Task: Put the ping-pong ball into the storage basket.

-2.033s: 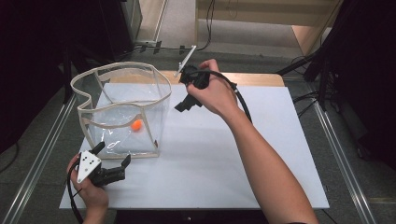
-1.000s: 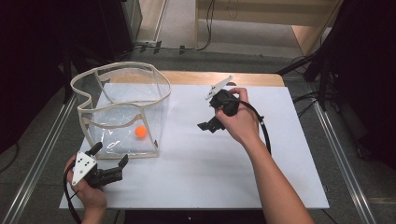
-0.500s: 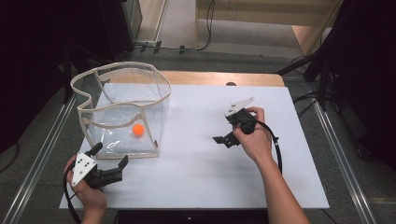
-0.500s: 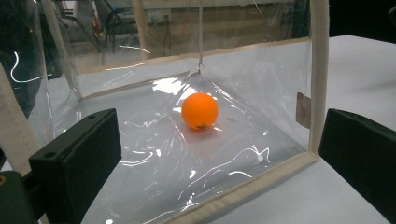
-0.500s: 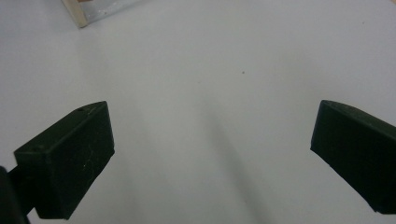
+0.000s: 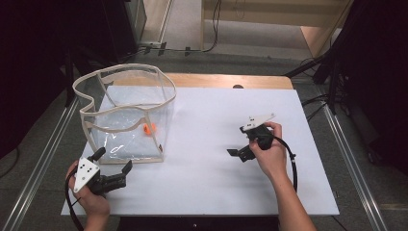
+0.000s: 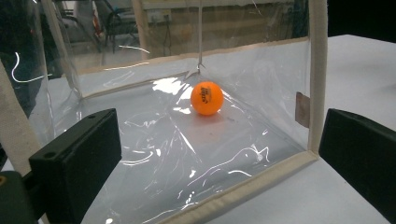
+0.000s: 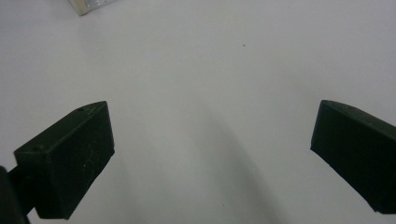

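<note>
A clear plastic bag [image 6: 126, 73] with beige trim stands open on the left of the white table [image 6: 211, 192]. An orange ping-pong ball [image 6: 149, 128] lies on its floor near the right wall. My left gripper [image 6: 113, 161] rests at the front left, open, pointing at the bag's front face. In the left gripper view, its jaws [image 7: 219, 154] stand wide apart, and the ball [image 7: 207, 98] shows through the clear wall [image 7: 317, 70]. My right gripper [image 6: 238, 143] is right of centre, low over the table, open and holding nothing. The right gripper view has the gripper [image 8: 210, 154] wide over bare white surface [image 8: 201, 70].
A wooden strip [image 6: 221, 81] runs along the table's far edge. Metal rails [image 6: 43, 149] flank both sides. A black cable [image 6: 292, 163] loops from the right gripper. A corner of the bag [image 8: 86, 5] peeks in at the top left of the right gripper view.
My right gripper moved from the bag's rim rightward and toward the front, down near the table. The ball shifted slightly inside the bag. The left gripper stayed put.
</note>
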